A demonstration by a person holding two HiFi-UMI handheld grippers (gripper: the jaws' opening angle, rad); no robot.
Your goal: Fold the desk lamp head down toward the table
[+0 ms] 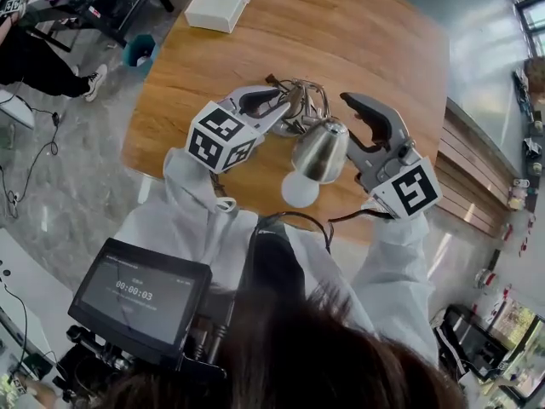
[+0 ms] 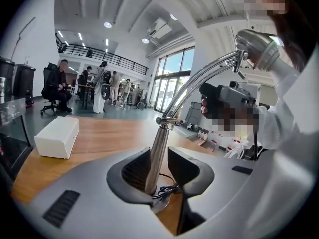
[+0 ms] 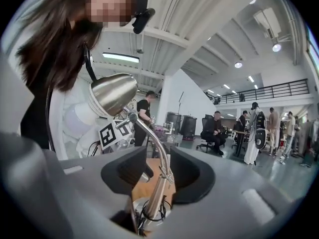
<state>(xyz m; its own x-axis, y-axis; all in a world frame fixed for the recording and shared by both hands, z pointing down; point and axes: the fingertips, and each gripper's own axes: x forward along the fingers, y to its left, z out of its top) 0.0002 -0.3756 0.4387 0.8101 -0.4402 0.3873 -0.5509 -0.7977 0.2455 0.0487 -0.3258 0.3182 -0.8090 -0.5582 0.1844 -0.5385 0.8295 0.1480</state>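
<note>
— Where's the lamp (image 1: 322, 147)?
— On the tabletop (image 1: 341, 32), just below me. Its brushed-metal shade (image 3: 113, 92) tips downward, with a white bulb (image 1: 300, 189) showing under it.
— And your tongs?
— My left tongs (image 2: 158, 167) are spread, with the stem (image 2: 158, 148) between them. My right tongs (image 3: 158, 171) are spread round it from the other side.
— Containers?
— One white box (image 1: 221, 0) at the far edge. I can't see what's in it.
</note>
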